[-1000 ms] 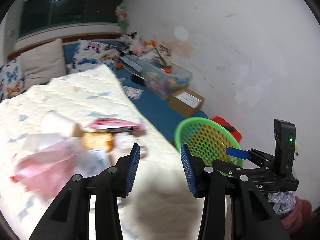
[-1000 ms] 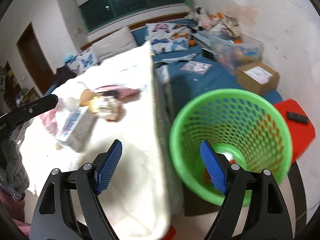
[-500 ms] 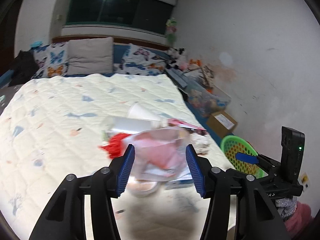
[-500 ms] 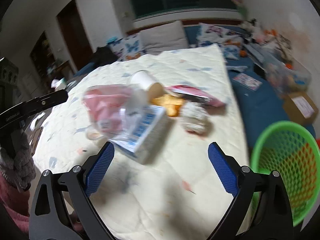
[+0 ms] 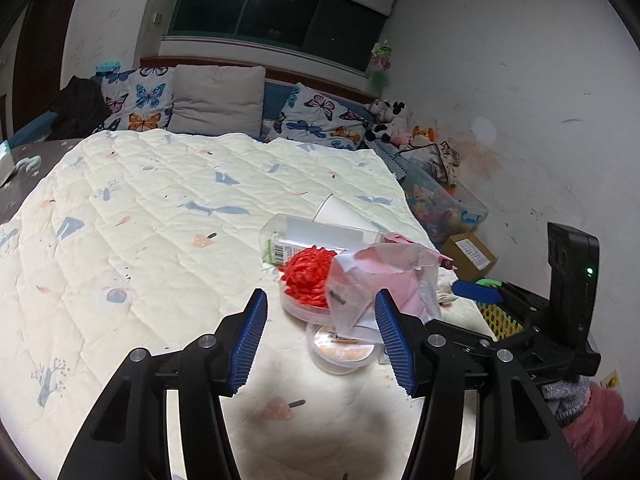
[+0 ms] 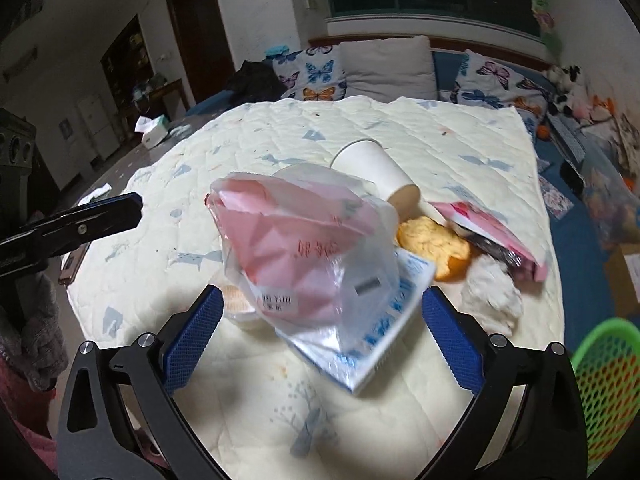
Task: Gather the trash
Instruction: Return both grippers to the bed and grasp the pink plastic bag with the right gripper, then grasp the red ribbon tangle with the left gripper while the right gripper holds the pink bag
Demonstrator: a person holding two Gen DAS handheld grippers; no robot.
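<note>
On the quilt (image 5: 160,208), left wrist view: left gripper (image 5: 320,336) jaws, just widened, stand apart with nothing clamped; plastic bag (image 5: 384,280) lies beyond. Right wrist view: right gripper (image 6: 320,336), just opened wide, empty, frames the bag; green basket (image 6: 608,380) far right.

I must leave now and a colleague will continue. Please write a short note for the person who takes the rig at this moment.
Left gripper: open, holding nothing, jaws just opening, aimed at the trash pile.
Right gripper: open wide, holding nothing, jaws just opening, the pink plastic bag ahead of it.
On the quilt: paper cup, red shreds, round lidded tub, blue-printed packet, orange peel, white wad.
Green basket: beside the bed, to the right.
Done: cannot tell.
Left: the whole pile.
</note>
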